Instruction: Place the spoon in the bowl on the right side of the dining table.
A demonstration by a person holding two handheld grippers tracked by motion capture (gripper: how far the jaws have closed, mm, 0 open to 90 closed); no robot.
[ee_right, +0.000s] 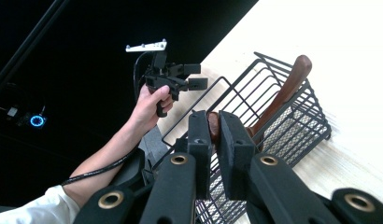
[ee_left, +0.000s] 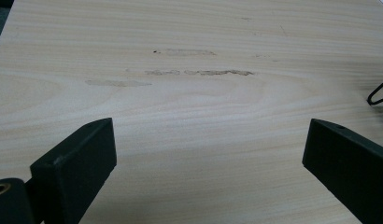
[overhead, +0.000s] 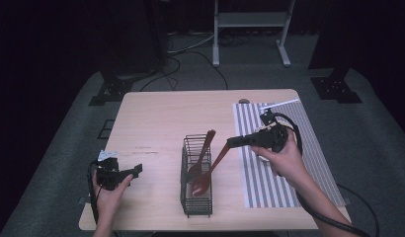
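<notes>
A: Left gripper is sitting with both black jaws wide apart, one rising bottom left, one bottom right. Nothing is lying between them.

B: What's underneath?

A: Pale wooden table, grain running across. A few brownish smudges are showing on it, well ahead of the jaws.

B: Anything else?

A: A bit of black wire is poking in at the right edge of the frame, touching the table. Can't tell what it's belonging to.
</notes>
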